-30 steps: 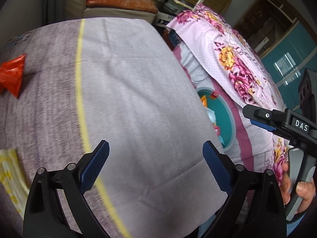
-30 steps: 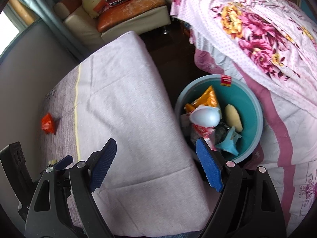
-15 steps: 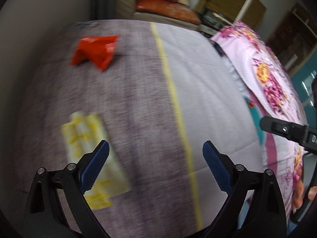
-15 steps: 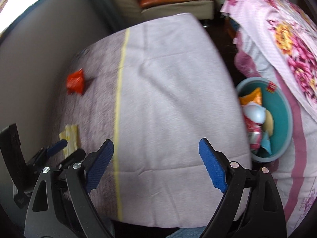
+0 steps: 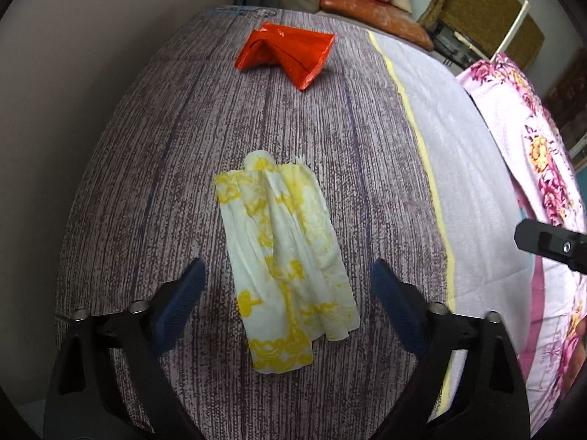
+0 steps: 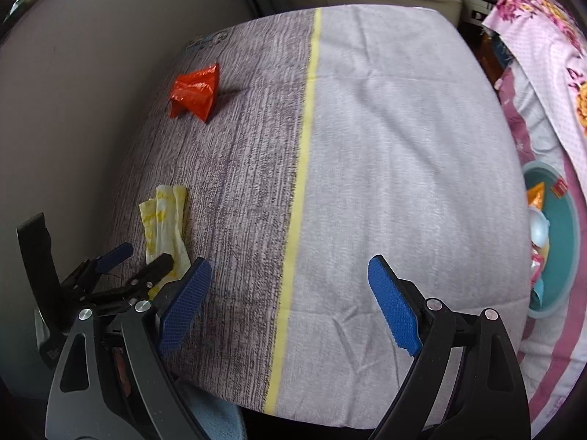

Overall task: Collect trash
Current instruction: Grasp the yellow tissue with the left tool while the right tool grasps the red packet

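Yellow-printed tissue wrapper [image 5: 286,267] lies uncollected on the bed's [image 5: 367,154] purple-streaked half near the wall-side edge, framed between the left gripper's [image 5: 286,289] fingers, which have just been closing yet stand apart, touching nothing. Farther along that edge lies a crumpled red wrapper [image 5: 290,51]. The right gripper [image 6: 290,297] hovers with fingers spread and empty, while the teal bin [image 6: 561,242] beside the bed's opposite edge already holds trash; judging by this, two pieces remain.

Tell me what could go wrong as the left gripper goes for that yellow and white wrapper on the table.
The yellow and white wrapper lies flat on the tablecloth, so the left gripper, jaws just closing, might pinch cloth too. The wrapper is thin and could slip out. The teal bin sits low beyond the far table edge, so a loose hold could drop it on the way.
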